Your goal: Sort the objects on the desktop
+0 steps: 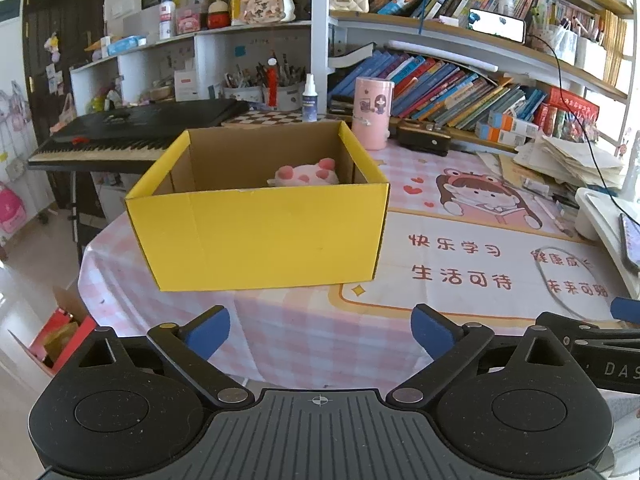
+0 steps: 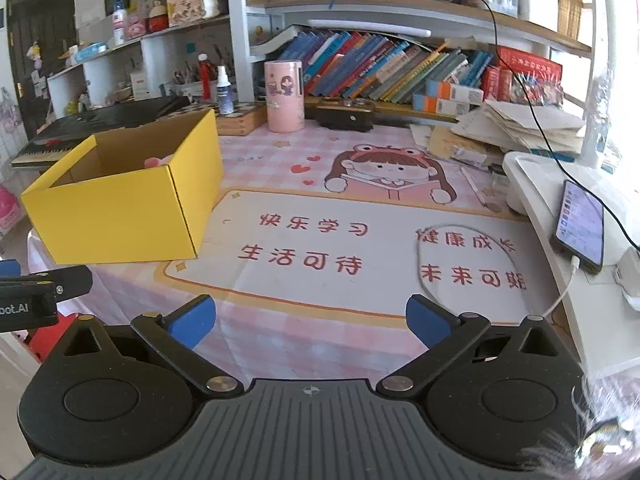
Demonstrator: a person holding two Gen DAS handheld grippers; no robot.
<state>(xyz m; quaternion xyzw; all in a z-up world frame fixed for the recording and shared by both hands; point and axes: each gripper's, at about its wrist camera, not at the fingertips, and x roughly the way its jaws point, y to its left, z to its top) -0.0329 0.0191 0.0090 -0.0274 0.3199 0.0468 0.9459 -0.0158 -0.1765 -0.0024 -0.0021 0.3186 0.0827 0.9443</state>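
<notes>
A yellow cardboard box (image 1: 260, 236) stands open on the pink checked desk mat, straight ahead of my left gripper (image 1: 320, 330). A pink and white plush toy (image 1: 306, 174) lies inside it at the back right. The left gripper is open and empty, a short way before the box. In the right wrist view the box (image 2: 116, 216) is at the left and only a bit of the plush (image 2: 158, 161) shows over its rim. My right gripper (image 2: 310, 320) is open and empty above the mat's printed text. A thin wire loop (image 2: 464, 264) lies on the mat ahead and to the right.
A pink cylinder holder (image 2: 283, 96) and a spray bottle (image 2: 224, 90) stand at the back by rows of books (image 2: 384, 68). A phone on a cable (image 2: 580, 226) rests on a white stand at right. A keyboard (image 1: 132, 136) sits behind the box. Paper stacks (image 2: 520, 124) lie at back right.
</notes>
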